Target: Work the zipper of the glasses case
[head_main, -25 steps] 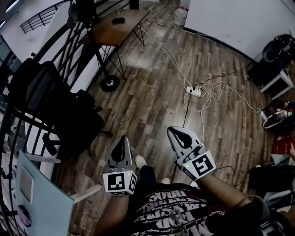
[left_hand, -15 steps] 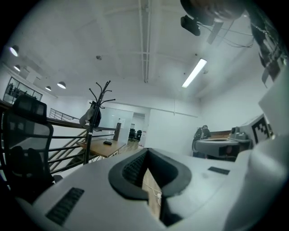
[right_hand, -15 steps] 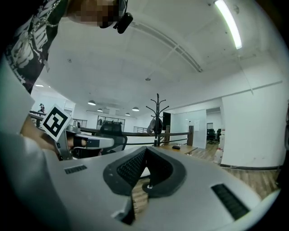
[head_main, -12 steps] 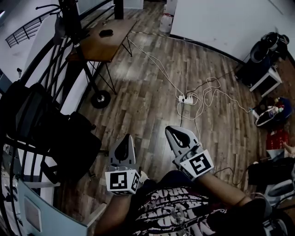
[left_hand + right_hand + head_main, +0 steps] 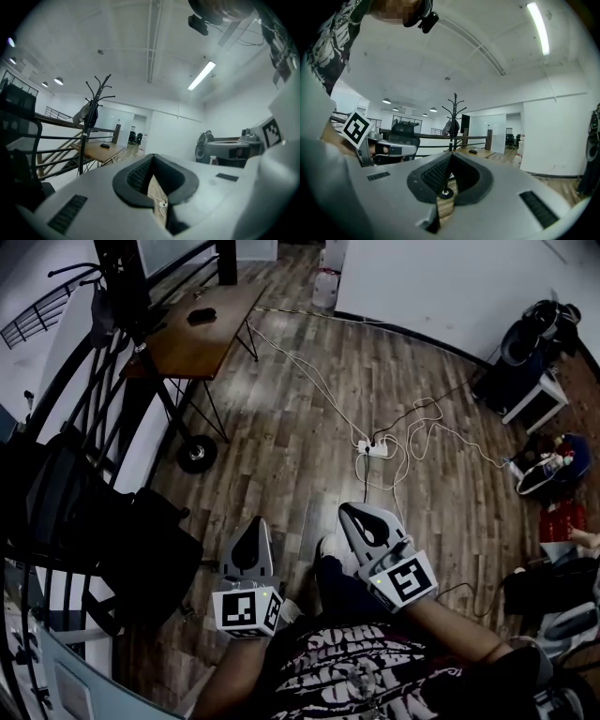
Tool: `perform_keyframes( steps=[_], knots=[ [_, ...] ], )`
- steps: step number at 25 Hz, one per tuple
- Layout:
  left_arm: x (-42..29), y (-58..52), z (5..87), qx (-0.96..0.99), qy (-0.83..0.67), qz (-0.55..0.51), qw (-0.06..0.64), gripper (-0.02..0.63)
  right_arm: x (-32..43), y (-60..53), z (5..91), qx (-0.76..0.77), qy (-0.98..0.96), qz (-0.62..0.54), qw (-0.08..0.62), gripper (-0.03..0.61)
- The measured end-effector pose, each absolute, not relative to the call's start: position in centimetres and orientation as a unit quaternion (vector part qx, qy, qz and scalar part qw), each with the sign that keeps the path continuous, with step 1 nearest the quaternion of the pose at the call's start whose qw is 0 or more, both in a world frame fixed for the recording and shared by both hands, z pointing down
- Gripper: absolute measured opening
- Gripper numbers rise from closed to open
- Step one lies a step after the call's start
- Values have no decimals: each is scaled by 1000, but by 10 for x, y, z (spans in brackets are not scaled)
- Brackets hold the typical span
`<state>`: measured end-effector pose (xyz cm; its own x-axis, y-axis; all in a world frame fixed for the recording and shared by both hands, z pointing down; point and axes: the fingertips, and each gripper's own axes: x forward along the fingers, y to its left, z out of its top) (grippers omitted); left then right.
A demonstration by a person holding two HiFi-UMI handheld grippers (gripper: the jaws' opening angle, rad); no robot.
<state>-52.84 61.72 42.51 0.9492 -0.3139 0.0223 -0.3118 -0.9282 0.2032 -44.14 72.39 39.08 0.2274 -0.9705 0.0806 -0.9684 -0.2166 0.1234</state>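
So the zipper work hasn't really begun, as far as I can judge. The person is standing on the wooden floor (image 5: 309, 427) with both tools held out level in front of them. The left hand-held gripper (image 5: 254, 524) has its jaws pressed fully together with nothing between them. Same with the right hand-held gripper (image 5: 352, 512): closed tight and empty, and its own view only shows floor through the gap behind the pads.

Where's the glasses case? Honestly, I can't pick it out for sure. There's a small dark thing (image 5: 201, 316) lying on the wooden counter (image 5: 202, 348) off at the far left of the room, roughly mid-top and away from the corners. It might be the case, but it's too small to tell. Either way, it's well apart from both grippers.

My take on doing this step well:
- Get square to the counter's near edge first.
- Watch the cable and power strip (image 5: 375, 448) on the floor on the way over.
- Spread both sets of jaws before reaching in, not at the last moment.
- Use one gripper to pin the case body near the zipper's end and the other to pinch just the pull tab.
- Pull along the track, not up, or the case will probably slide or lift off the counter.
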Motion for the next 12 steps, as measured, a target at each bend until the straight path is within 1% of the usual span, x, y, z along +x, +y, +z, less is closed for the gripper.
perform_keyframes(
  steps=[6,12],
  knots=[
    [-490,587,434,978,-181,11,104,6,-391,689,402,775,-628,-5,68,-2],
    [-423,550,447,972,-206,27,108,6,-325,642,412,749,-661,-1,53,-2]
  ],
)
